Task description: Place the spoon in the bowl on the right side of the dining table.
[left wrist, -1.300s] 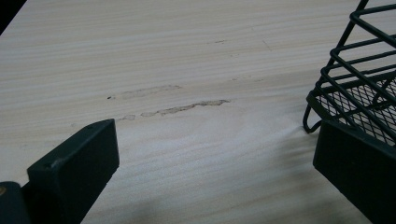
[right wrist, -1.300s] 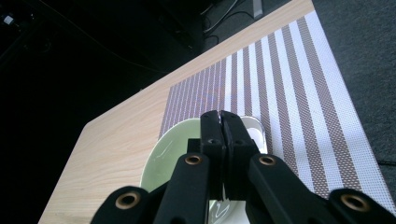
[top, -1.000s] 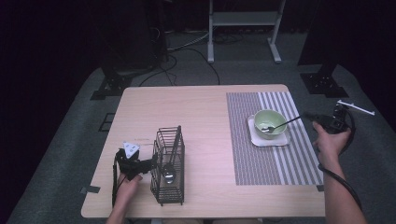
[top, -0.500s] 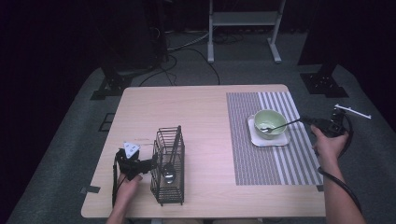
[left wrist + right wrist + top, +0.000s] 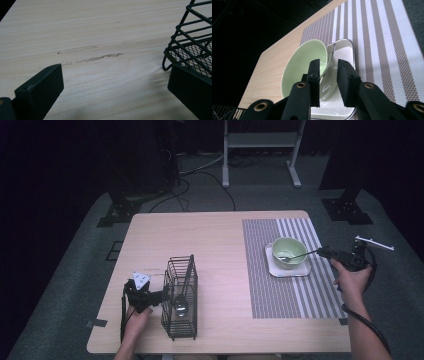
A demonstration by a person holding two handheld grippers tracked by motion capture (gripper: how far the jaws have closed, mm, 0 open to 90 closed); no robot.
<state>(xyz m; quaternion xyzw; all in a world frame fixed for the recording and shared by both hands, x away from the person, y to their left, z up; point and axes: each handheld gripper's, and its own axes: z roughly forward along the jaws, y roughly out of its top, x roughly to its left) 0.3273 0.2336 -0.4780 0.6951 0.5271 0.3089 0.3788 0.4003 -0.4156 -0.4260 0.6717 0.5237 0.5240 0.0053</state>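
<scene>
A pale green bowl (image 5: 287, 246) (image 5: 299, 65) sits on a small white square plate (image 5: 300, 270) (image 5: 342, 50) on the striped placemat (image 5: 280, 295). A metal spoon (image 5: 300, 254) (image 5: 332, 51) rests in the bowl, with its handle pointing right. My right gripper (image 5: 322, 252) (image 5: 328, 62) is at the handle's end, jaws narrowly open with the thin handle between them. A black wire basket (image 5: 180, 320) (image 5: 192, 37) stands at the front left and holds an upright utensil (image 5: 182, 290). My left gripper (image 5: 162, 295) (image 5: 115, 75) rests wide open beside it, right jaw against the basket's lower corner.
The wooden table (image 5: 215, 245) has bare room in the middle and at the back. The placemat (image 5: 374, 37) covers the right side up to the table's edge. Dark floor, cables and stand legs lie beyond the far edge.
My right gripper has moved left toward the bowl, and its jaws now flank the spoon handle's end. The left gripper and the basket have not moved.
</scene>
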